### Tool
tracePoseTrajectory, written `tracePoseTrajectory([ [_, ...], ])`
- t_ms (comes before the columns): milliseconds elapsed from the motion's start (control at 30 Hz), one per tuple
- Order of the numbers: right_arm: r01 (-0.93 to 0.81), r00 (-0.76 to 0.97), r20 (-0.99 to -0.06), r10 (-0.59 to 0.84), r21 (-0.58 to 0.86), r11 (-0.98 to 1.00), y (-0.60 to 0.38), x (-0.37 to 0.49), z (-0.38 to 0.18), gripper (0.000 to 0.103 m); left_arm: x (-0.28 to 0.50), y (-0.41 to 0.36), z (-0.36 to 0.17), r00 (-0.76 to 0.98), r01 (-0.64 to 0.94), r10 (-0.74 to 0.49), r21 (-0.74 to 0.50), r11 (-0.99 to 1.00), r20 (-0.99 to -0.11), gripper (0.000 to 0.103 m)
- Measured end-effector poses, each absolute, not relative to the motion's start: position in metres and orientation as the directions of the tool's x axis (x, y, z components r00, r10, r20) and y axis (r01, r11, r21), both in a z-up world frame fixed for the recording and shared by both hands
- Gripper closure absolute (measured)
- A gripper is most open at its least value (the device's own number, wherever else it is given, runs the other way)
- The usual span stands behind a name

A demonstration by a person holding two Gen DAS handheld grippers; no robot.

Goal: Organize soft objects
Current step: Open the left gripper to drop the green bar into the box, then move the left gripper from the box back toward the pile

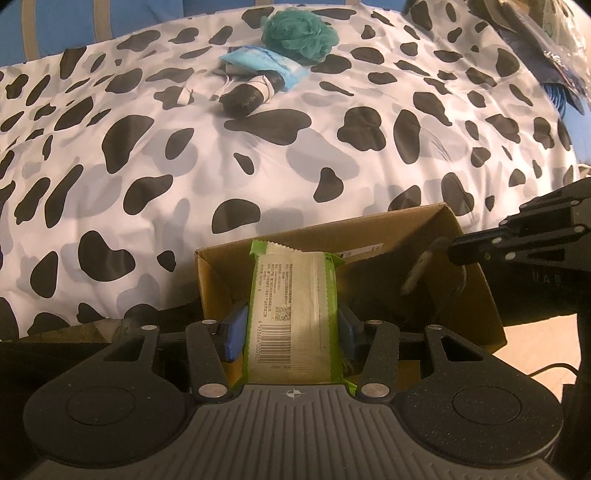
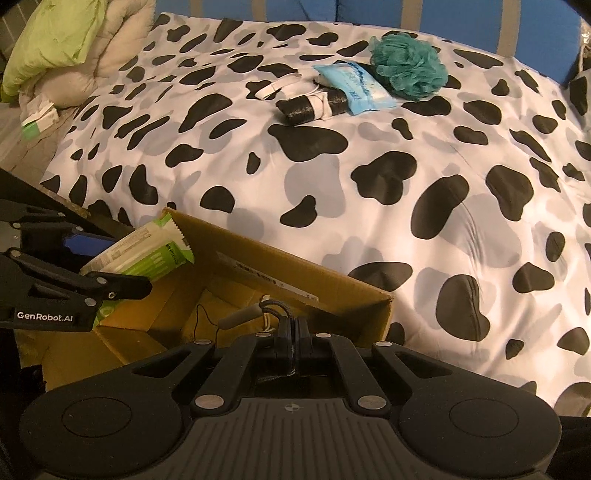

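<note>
My left gripper (image 1: pixel 291 325) is shut on a green and white tissue pack (image 1: pixel 293 310) and holds it over the open cardboard box (image 1: pixel 476 280); the pack also shows in the right wrist view (image 2: pixel 144 251). My right gripper (image 2: pixel 294 328) is shut on a thin cord with a grey tag (image 2: pixel 236 319) above the box (image 2: pixel 343 295). On the cow-print bed lie a teal bath pouf (image 2: pixel 408 64), a light blue packet (image 2: pixel 354 86) and a black roll (image 2: pixel 310 103).
A green pillow (image 2: pixel 55 40) and a white quilt lie at the bed's far left, with a small green box (image 2: pixel 37 122) beside them. Plastic bags (image 1: pixel 546 33) lie at the bed's far right. A blue headboard runs behind the bed.
</note>
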State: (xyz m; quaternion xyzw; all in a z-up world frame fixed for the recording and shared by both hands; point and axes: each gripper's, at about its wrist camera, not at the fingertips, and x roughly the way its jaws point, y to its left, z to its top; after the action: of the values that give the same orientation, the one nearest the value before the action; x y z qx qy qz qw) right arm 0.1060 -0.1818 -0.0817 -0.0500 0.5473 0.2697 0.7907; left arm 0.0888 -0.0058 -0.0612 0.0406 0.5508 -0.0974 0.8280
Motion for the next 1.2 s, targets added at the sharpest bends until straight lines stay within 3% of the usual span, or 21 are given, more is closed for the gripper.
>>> tracePoseTrajectory([
  [67, -0.488, 0.243, -0.902, 0.357, 0.204, 0.848, -0.1789, 0.1063, -0.0845, 0.086, 0.0911, -0.0069, -0.0624, 0.366, 0.203, -0.104, -0.029, 0.979, -0.925, 0.054],
  [100, -0.491, 0.248, -0.904, 0.348, 0.192, 0.85, -0.1774, 0.1056, -0.0848, 0.059, 0.0919, -0.0071, -0.0627, 0.365, 0.2, -0.099, -0.026, 0.98, -0.926, 0.05],
  [133, -0.495, 0.263, -0.904, 0.336, 0.172, 0.851, -0.176, 0.1042, -0.0838, 0.027, 0.0924, -0.0066, -0.0632, 0.363, 0.194, -0.093, -0.022, 0.981, -0.927, 0.036],
  [200, -0.503, 0.297, -0.895, 0.332, 0.149, 0.851, -0.1752, 0.1023, -0.0798, 0.006, 0.0926, -0.0052, -0.0627, 0.372, 0.181, -0.077, -0.009, 0.983, -0.925, 0.024],
  [433, -0.498, 0.289, -0.907, 0.306, 0.131, 0.857, -0.1745, 0.1035, -0.0837, 0.0, 0.0957, -0.0016, -0.065, 0.355, 0.156, -0.061, -0.006, 0.988, -0.933, 0.024],
  [1200, -0.462, 0.308, -0.912, 0.273, 0.107, 0.88, -0.1784, 0.1069, -0.0851, 0.0, 0.0951, -0.0025, -0.0628, 0.366, 0.167, -0.074, -0.013, 0.986, -0.928, 0.024],
])
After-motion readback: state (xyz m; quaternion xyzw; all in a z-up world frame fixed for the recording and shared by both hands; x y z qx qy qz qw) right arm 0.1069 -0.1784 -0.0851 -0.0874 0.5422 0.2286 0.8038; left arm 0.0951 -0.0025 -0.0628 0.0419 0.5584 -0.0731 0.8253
